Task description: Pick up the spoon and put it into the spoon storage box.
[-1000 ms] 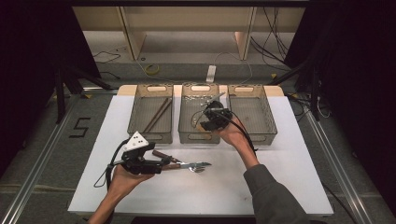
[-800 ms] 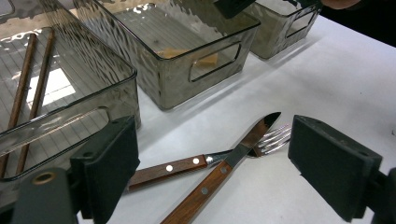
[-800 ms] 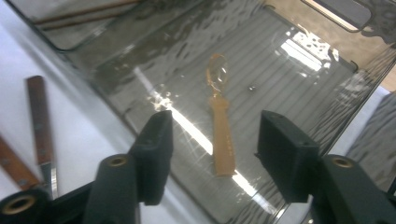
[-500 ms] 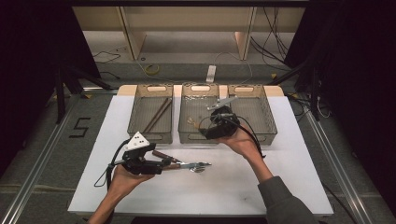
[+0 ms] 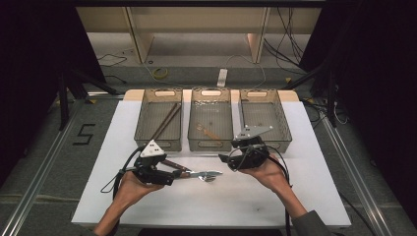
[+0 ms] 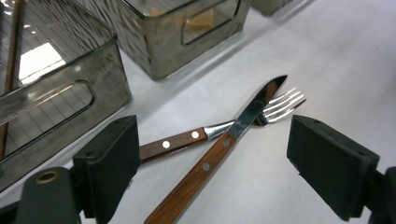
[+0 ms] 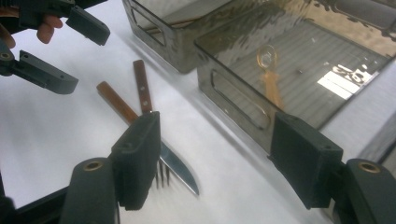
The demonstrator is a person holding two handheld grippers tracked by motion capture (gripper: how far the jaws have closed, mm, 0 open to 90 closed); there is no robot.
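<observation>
The knife and fork lie crossed on the white worktop, both with riveted brown wooden handles and shiny steel ends. We hold our left tool and right tool wide open. A "5" marks the floor.

Black two-jaw left gripper and right gripper, grey three-cornered top plates, black trailing cables; grey sleeve at right.

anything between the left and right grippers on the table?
Yes: in the high view, a knife and fork lie crossed on the white table between the left gripper and right gripper.
</observation>
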